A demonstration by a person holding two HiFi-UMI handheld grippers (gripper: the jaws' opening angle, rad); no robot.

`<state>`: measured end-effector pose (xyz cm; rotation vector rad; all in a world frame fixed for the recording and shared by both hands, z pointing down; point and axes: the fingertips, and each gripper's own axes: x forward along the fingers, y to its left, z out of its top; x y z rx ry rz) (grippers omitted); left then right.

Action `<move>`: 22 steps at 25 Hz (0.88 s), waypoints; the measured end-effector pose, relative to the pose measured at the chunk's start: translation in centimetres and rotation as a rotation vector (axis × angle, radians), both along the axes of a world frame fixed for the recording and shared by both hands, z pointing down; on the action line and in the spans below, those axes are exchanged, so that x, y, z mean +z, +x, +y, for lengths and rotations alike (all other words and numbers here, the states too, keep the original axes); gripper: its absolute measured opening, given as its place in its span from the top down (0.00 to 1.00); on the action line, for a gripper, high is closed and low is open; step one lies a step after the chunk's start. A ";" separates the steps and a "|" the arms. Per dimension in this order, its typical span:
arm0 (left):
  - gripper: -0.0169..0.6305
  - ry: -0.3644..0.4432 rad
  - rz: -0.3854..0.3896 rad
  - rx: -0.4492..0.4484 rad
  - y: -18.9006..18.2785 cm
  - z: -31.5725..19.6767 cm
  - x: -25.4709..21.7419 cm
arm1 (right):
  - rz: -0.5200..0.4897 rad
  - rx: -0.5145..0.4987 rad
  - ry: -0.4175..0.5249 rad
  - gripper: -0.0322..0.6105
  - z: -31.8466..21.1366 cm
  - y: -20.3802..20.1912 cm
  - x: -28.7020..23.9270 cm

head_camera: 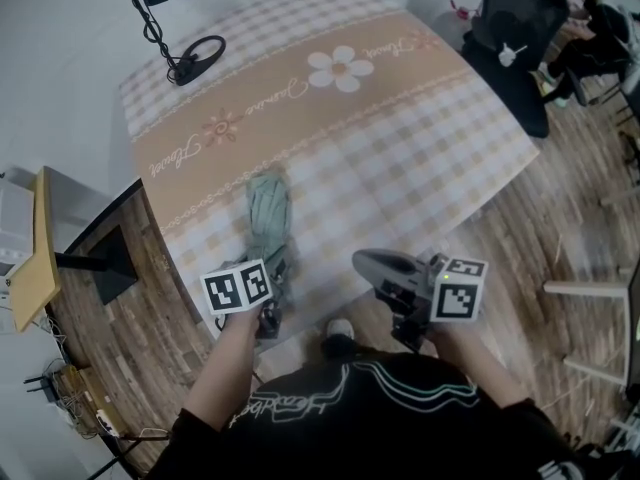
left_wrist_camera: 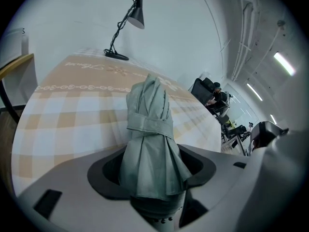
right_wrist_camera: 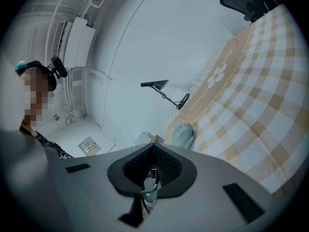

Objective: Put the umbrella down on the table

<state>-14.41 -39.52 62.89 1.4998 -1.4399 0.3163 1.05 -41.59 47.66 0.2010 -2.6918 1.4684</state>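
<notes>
A folded sage-green umbrella (head_camera: 267, 223) lies lengthwise on the checked tablecloth near the table's (head_camera: 400, 138) front left edge. My left gripper (head_camera: 272, 305) is at its near end, angled down. In the left gripper view the strapped umbrella (left_wrist_camera: 149, 129) fills the gap between the jaws of the left gripper (left_wrist_camera: 152, 170), whose dark pads (left_wrist_camera: 104, 170) hug its base. My right gripper (head_camera: 372, 261) hovers off the table's front edge, pointing left, shut and empty. The right gripper view shows the right gripper (right_wrist_camera: 153, 166) with its pads together and the umbrella (right_wrist_camera: 183, 135) beyond on the table (right_wrist_camera: 251, 120).
A black desk lamp (head_camera: 165, 18) stands at the table's far left corner. Behind the far right corner is a black office chair (head_camera: 515, 38). A wooden shelf (head_camera: 40, 248) stands left of the table, and white furniture legs (head_camera: 590, 288) stand on the wood floor at right.
</notes>
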 end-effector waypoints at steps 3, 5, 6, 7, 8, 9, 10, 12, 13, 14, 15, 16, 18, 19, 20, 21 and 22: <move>0.56 0.019 -0.008 0.007 0.2 -0.1 0.0 | 0.004 0.005 0.000 0.93 0.1 -0.1 0.1; 0.53 0.041 0.007 0.010 0.4 -0.1 -0.2 | 0.002 0.002 0.003 0.93 0.5 -0.5 -0.2; 0.52 0.051 0.027 0.012 0.4 -0.1 -0.3 | 0.001 -0.004 0.007 0.93 0.9 -0.8 -0.4; 0.51 0.058 0.057 0.014 0.5 -0.1 -0.4 | -0.001 -0.011 0.012 0.93 1.2 -1.0 -0.7; 0.50 0.063 0.092 0.015 0.5 0.0 -0.6 | -0.003 -0.019 0.018 0.93 1.6 -1.3 -1.0; 0.49 0.067 0.127 0.013 0.5 0.1 -0.8 | -0.005 -0.028 0.026 0.93 2.1 -1.4 -1.3; 0.49 0.070 0.154 0.009 0.4 0.4 -0.9 | -0.007 -0.037 0.035 0.93 2.6 -1.5 -1.6; 0.49 0.081 0.176 0.001 -0.1 1.0 -1.3 | -0.004 -0.045 0.053 0.93 3.5 -1.6 -2.0; 0.49 0.089 0.178 -0.001 -0.3 1.5 -1.6 | 0.000 -0.046 0.061 0.93 3.9 -1.6 -2.1; 0.49 0.098 0.179 -0.001 -0.5 2.0 -1.9 | 0.005 -0.045 0.069 0.93 4.3 -1.6 -2.2; 0.49 0.107 0.181 -0.001 -0.6 2.6 -2.3 | 0.012 -0.045 0.078 0.93 4.8 -1.7 -2.3; 0.49 0.117 0.183 0.000 -0.7 3.2 -2.7 | 0.020 -0.046 0.087 0.93 5.4 -1.7 -2.4; 0.49 0.138 0.186 0.005 -0.7 4.7 -3.8 | 0.027 -0.050 0.098 0.93 6.7 -1.7 -2.7; 0.49 0.147 0.189 0.011 -0.6 5.5 -4.5 | 0.027 -0.053 0.099 0.93 7.5 -1.8 -2.9; 0.49 0.157 0.194 0.018 -0.5 6.4 -5.3 | 0.026 -0.056 0.101 0.93 8.3 -1.9 -3.1; 0.49 0.169 0.203 0.025 -0.3 7.3 -6.2 | 0.025 -0.059 0.102 0.93 9.1 -2.1 -3.4; 0.49 0.186 0.211 0.032 0.0 8.1 -7.2 | 0.023 -0.062 0.105 0.93 9.9 -2.4 -3.7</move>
